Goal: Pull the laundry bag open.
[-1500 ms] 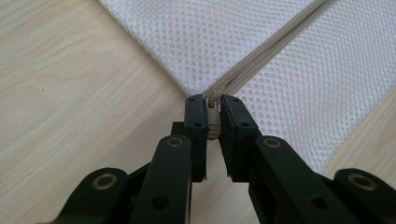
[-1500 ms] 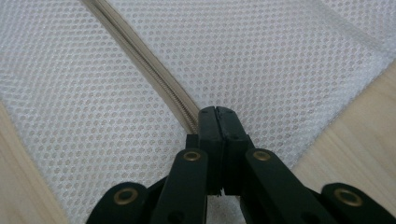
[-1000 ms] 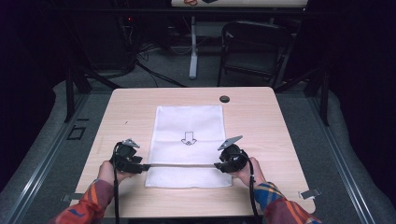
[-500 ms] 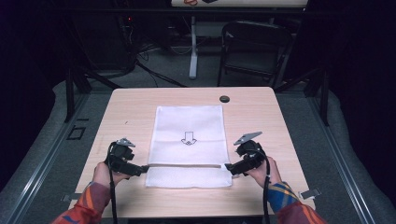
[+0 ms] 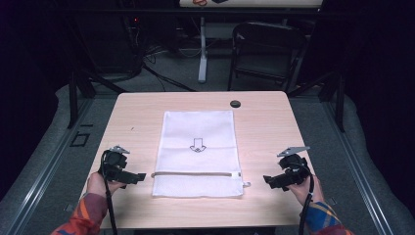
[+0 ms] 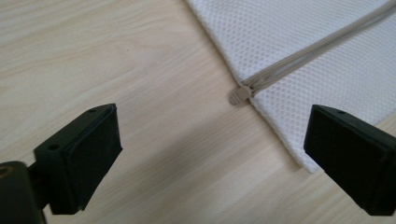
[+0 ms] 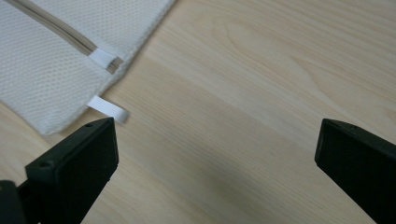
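Black disc [image 5: 235, 103] beyond the bag [image 5: 198, 152] — clear of it. Bag lies lengthwise away from us, zip [image 5: 195, 174] crosswise. Left gripper [image 5: 139, 176] and right gripper [image 5: 266, 179] just opened wide — empty.

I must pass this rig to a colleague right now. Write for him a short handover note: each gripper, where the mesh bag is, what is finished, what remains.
Left gripper: open, nothing between the jaws, just off the left edge of the mesh bag; its jaws have just been opening.
Right gripper: open, nothing held, off the bag's right edge; its jaws have just been opening too.
Bag: flat on the table, arrow print up, zipper running across near the front edge, its pull at the left end.
Done: bag laid out and released.
Left: whether the zipper is fully closed is hard to tell; check it.
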